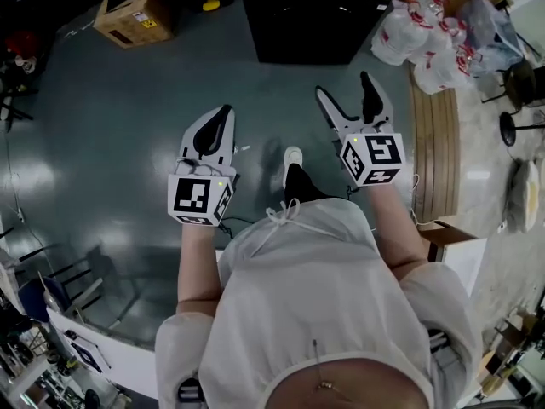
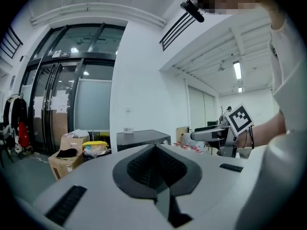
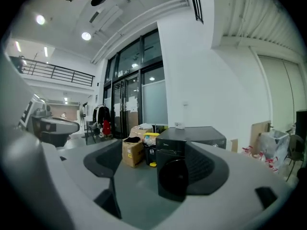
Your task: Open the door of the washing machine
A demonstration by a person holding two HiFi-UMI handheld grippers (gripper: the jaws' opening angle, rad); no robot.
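The black washing machine (image 1: pixel 315 15) stands on the grey floor ahead of me, a good way beyond both grippers. In the right gripper view the washing machine (image 3: pixel 184 162) shows its front, and its round dark door (image 3: pixel 176 176) lies flat against that front. My right gripper (image 1: pixel 347 92) is open, with its fingers spread and nothing between them. The right gripper (image 3: pixel 153 163) frames the machine from a distance. My left gripper (image 1: pixel 223 113) is shut and empty. In its own view the left gripper (image 2: pixel 154 150) has its pads meeting, and only the machine's top (image 2: pixel 143 138) shows behind them.
A cardboard box (image 1: pixel 132 11) sits left of the machine, with a yellow item beside it. White plastic bags (image 1: pixel 426 45) lie to its right, above a wooden board (image 1: pixel 436 143). My shoe (image 1: pixel 292 156) is on the floor between the grippers. Glass doors (image 2: pixel 62 95) stand behind the box.
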